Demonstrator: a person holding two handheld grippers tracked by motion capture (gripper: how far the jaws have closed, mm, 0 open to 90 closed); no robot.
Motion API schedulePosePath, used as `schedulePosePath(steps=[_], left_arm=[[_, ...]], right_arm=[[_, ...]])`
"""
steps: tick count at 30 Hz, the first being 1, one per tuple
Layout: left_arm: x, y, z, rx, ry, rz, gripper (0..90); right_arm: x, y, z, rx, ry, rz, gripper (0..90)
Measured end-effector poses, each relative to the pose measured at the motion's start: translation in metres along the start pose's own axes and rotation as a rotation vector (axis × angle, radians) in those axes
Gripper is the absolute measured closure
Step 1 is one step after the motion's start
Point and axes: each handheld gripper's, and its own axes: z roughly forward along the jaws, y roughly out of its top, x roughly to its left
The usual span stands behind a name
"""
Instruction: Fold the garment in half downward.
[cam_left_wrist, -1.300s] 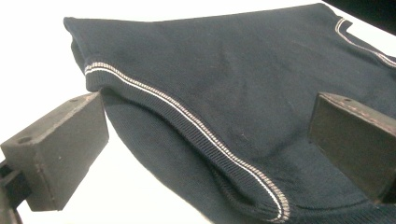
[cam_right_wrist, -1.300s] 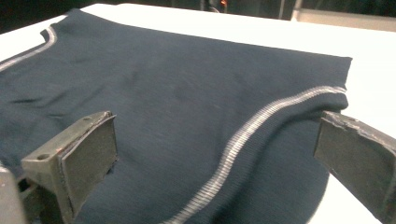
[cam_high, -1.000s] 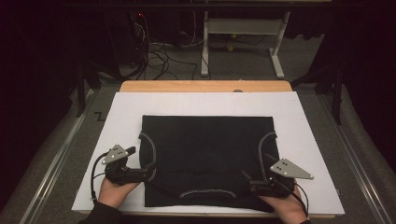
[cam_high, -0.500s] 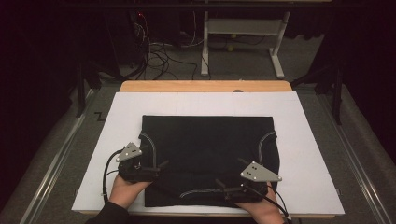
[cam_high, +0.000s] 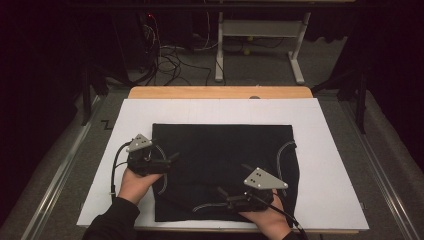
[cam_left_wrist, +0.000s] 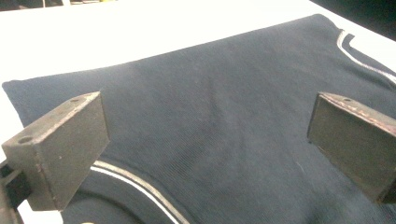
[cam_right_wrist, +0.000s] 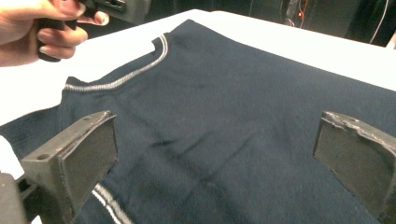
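High view: "Z" mark (cam_high: 105, 124), white board (cam_high: 330, 150).

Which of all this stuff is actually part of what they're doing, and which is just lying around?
In use:
shirt, dark with pale trim, spread flat
left gripper, jaws open over it
right gripper, jaws open over it
white sheet under the shirt

Just lying about:
cables on the floor
white frame behind the table
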Motion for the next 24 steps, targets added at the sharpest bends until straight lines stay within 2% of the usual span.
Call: schedulePosePath(steps=[4, 10, 17, 21, 24], left_arm=[[0.005, 0.007, -0.002, 0.002, 0.013, 0.003, 0.0], [0.014, 0.026, -0.008, -0.010, 0.033, 0.011, 0.0], [0.030, 0.050, -0.017, -0.032, 0.062, 0.006, 0.0], [0.041, 0.054, -0.017, -0.031, 0.079, -0.003, 0.0], [0.048, 0.055, -0.014, -0.027, 0.090, -0.003, 0.0]], right_arm=[[0.000, 0.009, 0.008, -0.018, 0.012, 0.018, 0.2], [0.001, 0.019, 0.017, -0.033, 0.020, 0.006, 0.2], [0.013, 0.020, 0.019, -0.016, 0.059, -0.026, 0.2], [0.022, 0.017, 0.017, -0.005, 0.087, -0.041, 0.2], [0.027, 0.013, 0.015, 0.009, 0.079, -0.050, 0.2]])
